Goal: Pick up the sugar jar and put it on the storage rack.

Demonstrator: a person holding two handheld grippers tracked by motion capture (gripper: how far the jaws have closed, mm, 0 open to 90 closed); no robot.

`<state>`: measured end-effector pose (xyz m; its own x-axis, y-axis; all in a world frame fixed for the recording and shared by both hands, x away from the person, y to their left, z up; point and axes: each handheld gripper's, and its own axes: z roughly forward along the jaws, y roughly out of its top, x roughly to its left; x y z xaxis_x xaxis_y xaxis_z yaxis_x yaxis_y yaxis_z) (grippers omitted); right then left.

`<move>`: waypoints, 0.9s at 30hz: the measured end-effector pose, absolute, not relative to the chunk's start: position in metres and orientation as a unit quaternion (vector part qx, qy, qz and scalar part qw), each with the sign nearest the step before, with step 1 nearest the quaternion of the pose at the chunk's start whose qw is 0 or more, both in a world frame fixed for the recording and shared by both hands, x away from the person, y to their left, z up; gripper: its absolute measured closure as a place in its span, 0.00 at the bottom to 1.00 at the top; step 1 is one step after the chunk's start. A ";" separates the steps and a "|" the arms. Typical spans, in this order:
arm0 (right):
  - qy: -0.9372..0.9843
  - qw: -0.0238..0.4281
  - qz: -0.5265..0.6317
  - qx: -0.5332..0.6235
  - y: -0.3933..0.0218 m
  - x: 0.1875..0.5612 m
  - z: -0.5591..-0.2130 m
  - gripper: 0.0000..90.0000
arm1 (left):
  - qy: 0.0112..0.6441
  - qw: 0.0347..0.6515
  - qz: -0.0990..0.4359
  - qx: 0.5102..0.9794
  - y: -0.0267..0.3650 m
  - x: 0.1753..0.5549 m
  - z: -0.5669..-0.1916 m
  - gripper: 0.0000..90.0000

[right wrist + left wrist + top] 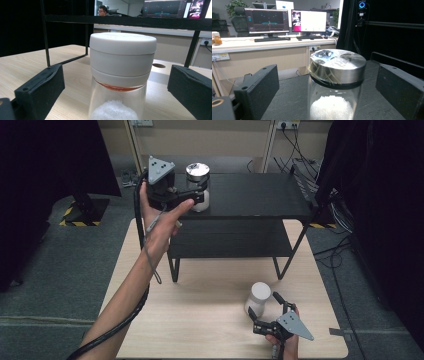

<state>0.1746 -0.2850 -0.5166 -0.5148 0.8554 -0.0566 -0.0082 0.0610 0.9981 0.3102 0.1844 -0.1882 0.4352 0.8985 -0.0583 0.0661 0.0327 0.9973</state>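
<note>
The left hand-held gripper is standing open around the steel-lidded jar on the black shelf's top, evidently just set there, while the right hand-held gripper is flanking the white-lidded jar on the bench, open, seemingly readying a grasp.

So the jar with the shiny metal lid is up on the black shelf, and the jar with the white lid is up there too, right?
Not quite. The jar with the shiny metal lid is on the black shelf, but the jar with the white lid stands down on the wooden table, between the right gripper's open jaws. The high view shows it.
</note>
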 end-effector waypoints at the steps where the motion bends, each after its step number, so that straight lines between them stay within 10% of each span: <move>1: 0.632 0.361 0.598 0.335 -0.285 0.175 -0.517 0.01 | 0.400 0.599 0.345 0.602 0.186 0.309 -0.188 0.04; 27: 0.633 0.362 0.597 0.335 -0.285 0.174 -0.517 0.01 | 0.312 0.634 0.320 0.631 0.202 0.256 -0.219 0.00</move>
